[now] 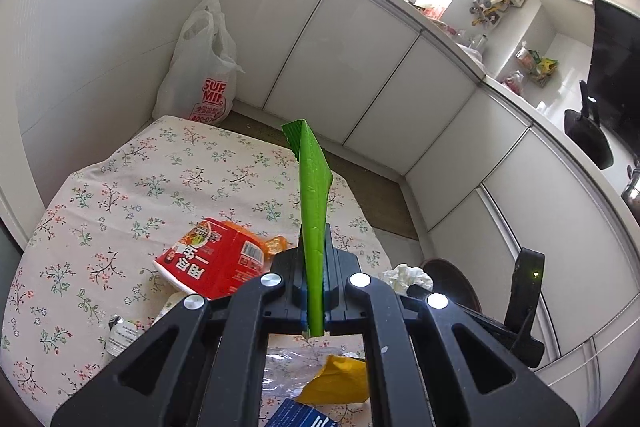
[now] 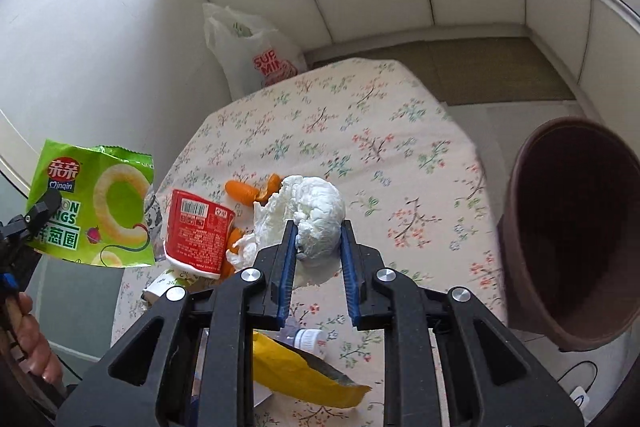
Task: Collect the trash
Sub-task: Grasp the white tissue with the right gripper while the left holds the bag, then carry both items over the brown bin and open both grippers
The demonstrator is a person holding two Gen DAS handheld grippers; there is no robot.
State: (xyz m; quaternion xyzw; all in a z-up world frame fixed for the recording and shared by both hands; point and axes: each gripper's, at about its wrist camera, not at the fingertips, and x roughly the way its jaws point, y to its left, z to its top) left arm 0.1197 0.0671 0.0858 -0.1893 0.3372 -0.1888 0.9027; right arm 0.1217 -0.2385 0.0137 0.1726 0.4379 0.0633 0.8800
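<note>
Floral tablecloth (image 2: 400, 131), white cabinets (image 1: 360, 67), brown bin (image 2: 568, 227)

A green onion-ring snack bag (image 2: 96, 211) hangs upright, clamped edge-on. A crumpled white tissue wad (image 2: 316, 215) sits pinched between blue fingers (image 2: 286, 267). On the floral bench (image 2: 400, 155) lie a tipped red noodle cup (image 2: 200, 231), orange peels (image 2: 250, 189), a yellow wrapper (image 2: 296, 375).

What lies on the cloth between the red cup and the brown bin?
In the right wrist view: orange peel beside the red cup, then bare cloth up to the brown bin.
</note>
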